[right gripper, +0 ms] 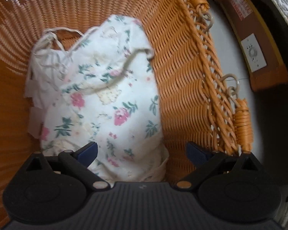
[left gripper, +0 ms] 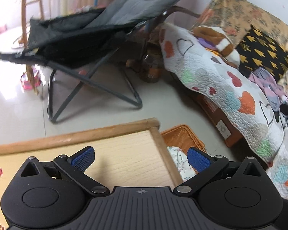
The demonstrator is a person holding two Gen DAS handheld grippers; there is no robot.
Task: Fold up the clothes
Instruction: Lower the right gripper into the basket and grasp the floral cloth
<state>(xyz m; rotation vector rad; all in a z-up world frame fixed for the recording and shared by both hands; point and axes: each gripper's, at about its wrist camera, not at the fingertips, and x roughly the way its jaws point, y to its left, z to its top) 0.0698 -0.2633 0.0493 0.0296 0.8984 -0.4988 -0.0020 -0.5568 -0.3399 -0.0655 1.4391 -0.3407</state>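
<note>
A white floral garment (right gripper: 105, 103) with thin straps lies crumpled inside an orange wicker basket (right gripper: 182, 72). My right gripper (right gripper: 142, 153) hangs open just above the garment, its blue pads (right gripper: 89, 151) spread wide, nothing held. In the left wrist view the same basket (left gripper: 184, 136) sits on the floor beside the table's right edge, with the floral garment (left gripper: 179, 161) showing in it. My left gripper (left gripper: 141, 159) is open over the light wooden table (left gripper: 124, 153), near its far right corner, holding nothing.
A black folding chair (left gripper: 82, 44) stands on the pale tiled floor beyond the table. A sofa with a heart-patterned quilt (left gripper: 230, 88), a plush toy (left gripper: 220, 38) and cushions runs along the right. A brown box (right gripper: 257, 44) lies right of the basket.
</note>
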